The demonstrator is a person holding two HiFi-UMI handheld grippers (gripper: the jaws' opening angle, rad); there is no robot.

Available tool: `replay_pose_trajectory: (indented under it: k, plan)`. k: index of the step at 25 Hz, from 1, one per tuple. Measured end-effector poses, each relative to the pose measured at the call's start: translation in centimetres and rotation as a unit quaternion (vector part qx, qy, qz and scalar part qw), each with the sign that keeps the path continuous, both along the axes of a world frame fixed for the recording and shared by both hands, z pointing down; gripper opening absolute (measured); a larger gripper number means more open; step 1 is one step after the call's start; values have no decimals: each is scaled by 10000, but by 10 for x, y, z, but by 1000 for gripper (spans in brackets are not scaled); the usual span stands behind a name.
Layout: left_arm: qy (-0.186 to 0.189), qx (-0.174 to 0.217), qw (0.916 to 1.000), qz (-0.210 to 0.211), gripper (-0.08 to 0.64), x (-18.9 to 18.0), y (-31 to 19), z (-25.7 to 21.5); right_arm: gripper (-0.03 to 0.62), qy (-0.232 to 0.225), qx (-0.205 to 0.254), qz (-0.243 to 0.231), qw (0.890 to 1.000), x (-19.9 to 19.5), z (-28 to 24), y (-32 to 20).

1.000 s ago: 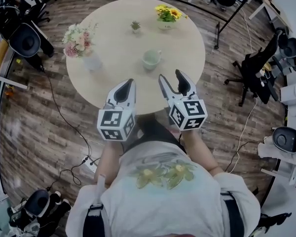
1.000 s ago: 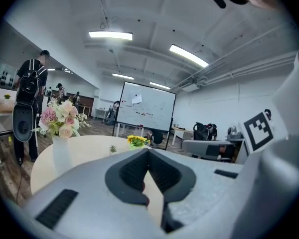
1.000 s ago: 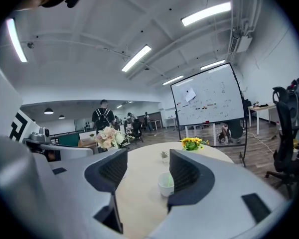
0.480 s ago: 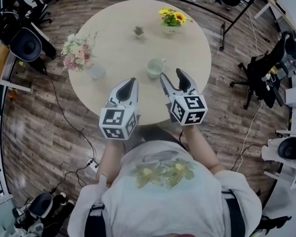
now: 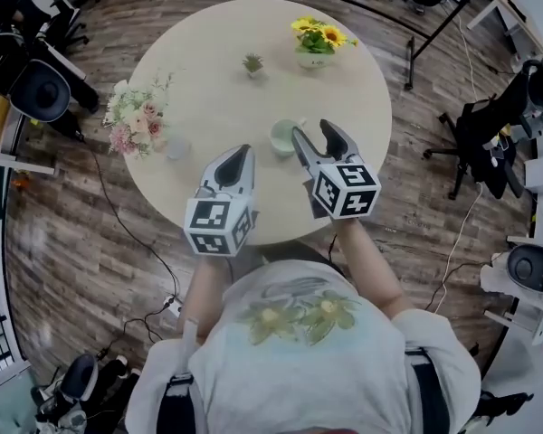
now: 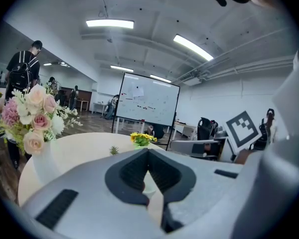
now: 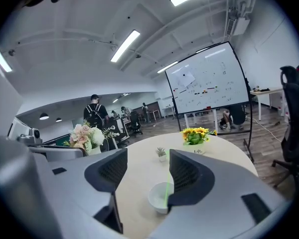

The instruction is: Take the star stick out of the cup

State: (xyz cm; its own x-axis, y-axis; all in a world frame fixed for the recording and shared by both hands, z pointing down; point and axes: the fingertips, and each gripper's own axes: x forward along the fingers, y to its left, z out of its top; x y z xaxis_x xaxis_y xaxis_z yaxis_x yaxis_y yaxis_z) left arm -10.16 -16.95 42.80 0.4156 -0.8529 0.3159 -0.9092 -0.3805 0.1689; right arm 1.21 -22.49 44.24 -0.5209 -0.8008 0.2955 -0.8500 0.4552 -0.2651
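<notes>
We are approaching: our right gripper (image 7: 142, 176), jaws spread, hangs just short of the cup (image 7: 157, 199) by the table's (image 5: 208, 80) near edge, with the green star stick (image 7: 167, 193) inside. Our left gripper (image 6: 148, 168) is pressed together, empty. Next, we judge, pinch the stick.

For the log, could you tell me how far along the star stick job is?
Nothing is done yet: the green stick stands in the cup. In hand: the right gripper, jaws apart, is lined up on the cup and grips nothing; the left gripper is shut and empty. Left: close on the stick and lift it out.
</notes>
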Motion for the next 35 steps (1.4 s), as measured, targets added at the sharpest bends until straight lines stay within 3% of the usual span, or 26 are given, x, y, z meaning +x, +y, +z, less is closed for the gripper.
replay_pose_trajectory:
  k: [35]
  plan:
    - [125,-696,9969,355,2,-5,-96,60,258,665,-1024,105,9925,-30,97,-133]
